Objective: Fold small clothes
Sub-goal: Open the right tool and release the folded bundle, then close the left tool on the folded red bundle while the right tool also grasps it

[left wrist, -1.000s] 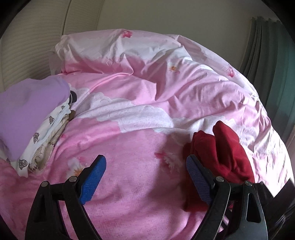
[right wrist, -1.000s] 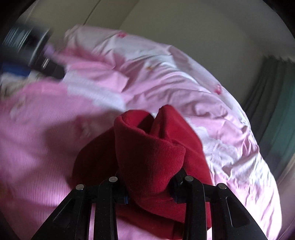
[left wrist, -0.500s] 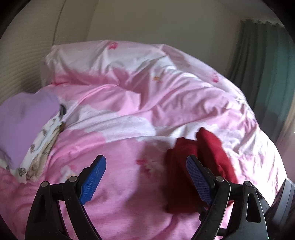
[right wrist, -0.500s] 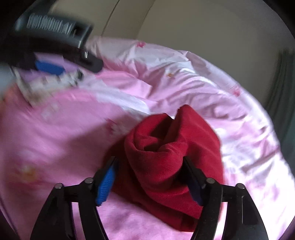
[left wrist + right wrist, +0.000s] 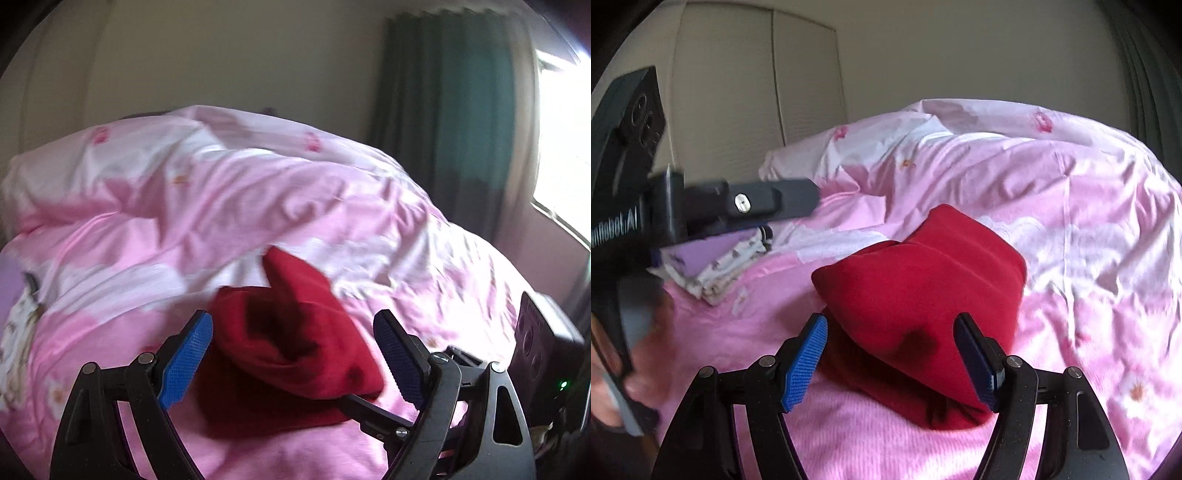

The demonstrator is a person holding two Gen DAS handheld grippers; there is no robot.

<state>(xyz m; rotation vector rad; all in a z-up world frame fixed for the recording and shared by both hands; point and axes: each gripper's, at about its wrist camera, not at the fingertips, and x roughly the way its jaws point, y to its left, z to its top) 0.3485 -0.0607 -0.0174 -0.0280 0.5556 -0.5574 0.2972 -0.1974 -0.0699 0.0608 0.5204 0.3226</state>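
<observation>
A dark red fleece garment (image 5: 923, 295) lies bunched and folded on the pink bedspread (image 5: 1071, 221). It also shows in the left wrist view (image 5: 291, 343). My right gripper (image 5: 892, 360) is open, its blue pads on either side of the garment's near edge, not clamping it. My left gripper (image 5: 291, 358) is open too, with the garment just beyond and between its fingers. The left gripper's body (image 5: 701, 206) shows at the left of the right wrist view.
A stack of folded clothes, lilac on top of white printed fabric (image 5: 716, 262), lies at the left on the bed. A cream headboard (image 5: 757, 85) stands behind. Green curtains (image 5: 450, 110) and a bright window (image 5: 565, 147) are at the right.
The right gripper has opened and let go of the red garment, which now rests on the bed. The left gripper has swung right until the garment sits between its fingers.
</observation>
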